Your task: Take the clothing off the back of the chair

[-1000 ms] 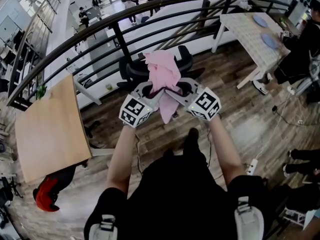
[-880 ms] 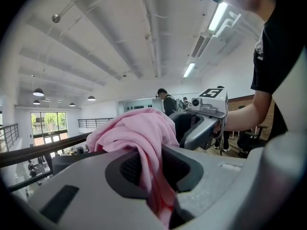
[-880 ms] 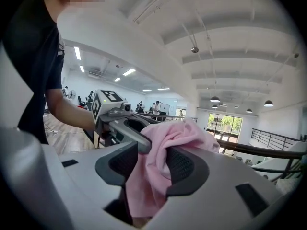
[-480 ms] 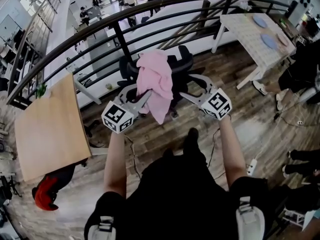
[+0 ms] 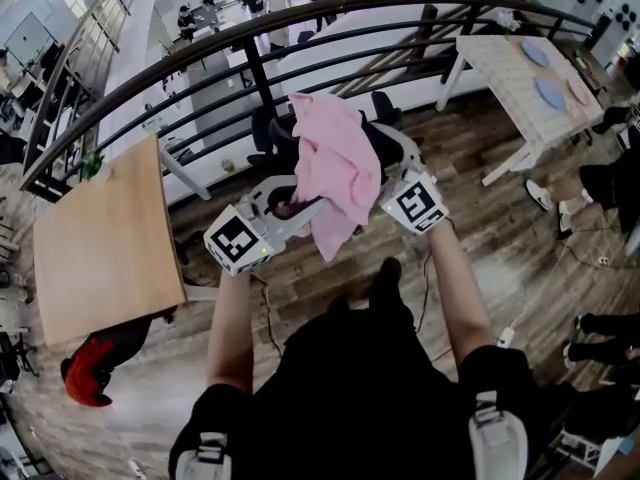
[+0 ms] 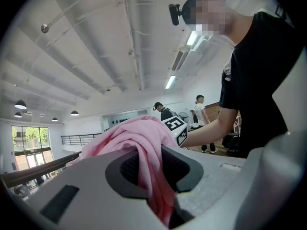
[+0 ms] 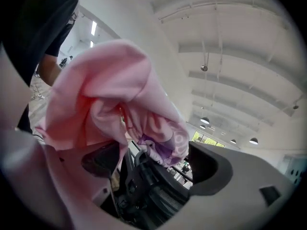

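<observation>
Clamped on a fold of the pink garment [image 5: 335,173], the left gripper [image 5: 310,206] had its jaws nearly together, and in its own view [image 6: 153,176] the cloth [image 6: 129,138] ran down between the two dark pads and was pressed there. The right gripper [image 5: 385,158] had just been opening, and its jaws stood wide apart [image 7: 153,166]. A fold of the garment [image 7: 105,90] with a purple print [image 7: 160,145] hung between them and lay over one jaw, but the pads did not press on it. The garment was in the air between the two grippers, in front of the black office chair [image 5: 272,133] and, as far as I could judge, already free of the backrest. So the step in hand seemed to be the end of the lift, with the hold passing to the left gripper alone. The next move probably called for a firm left grip while the garment was carried away from the chair, and for drawing the right jaw out without catching the draped fold. The garment was bunched, not spread. In the head view its long axis ran from the wide upper bunch down to a narrow tip, which pointed toward the person.
</observation>
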`<state>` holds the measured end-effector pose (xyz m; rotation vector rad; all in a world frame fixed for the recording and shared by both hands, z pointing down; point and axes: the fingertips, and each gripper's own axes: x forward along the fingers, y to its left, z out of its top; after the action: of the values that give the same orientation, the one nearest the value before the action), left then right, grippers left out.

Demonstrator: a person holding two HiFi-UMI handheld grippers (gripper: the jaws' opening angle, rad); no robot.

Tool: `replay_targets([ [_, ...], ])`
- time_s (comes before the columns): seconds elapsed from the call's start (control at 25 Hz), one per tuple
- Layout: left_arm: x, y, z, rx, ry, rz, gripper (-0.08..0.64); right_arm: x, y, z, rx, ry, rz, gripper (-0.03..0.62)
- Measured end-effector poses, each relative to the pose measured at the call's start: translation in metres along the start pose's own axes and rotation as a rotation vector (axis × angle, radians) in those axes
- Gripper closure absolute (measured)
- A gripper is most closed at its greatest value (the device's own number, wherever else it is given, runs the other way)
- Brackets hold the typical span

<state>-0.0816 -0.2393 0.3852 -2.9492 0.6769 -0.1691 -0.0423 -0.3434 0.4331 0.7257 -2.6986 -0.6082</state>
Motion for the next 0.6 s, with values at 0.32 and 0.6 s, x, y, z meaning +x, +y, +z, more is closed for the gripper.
replay_targets([
  [0.32,-0.001,-0.03,0.031,-0.009,-0.063,-0.225,0.489,0.003,0.016,0.039,0.182,-0.167,0.123,0.228],
  [0.6,-0.002,-0.025,0.027,-0.017,-0.073,-0.215,0.488,-0.008,0.058,0.035,0.267,-0.138,0.289,0.538],
])
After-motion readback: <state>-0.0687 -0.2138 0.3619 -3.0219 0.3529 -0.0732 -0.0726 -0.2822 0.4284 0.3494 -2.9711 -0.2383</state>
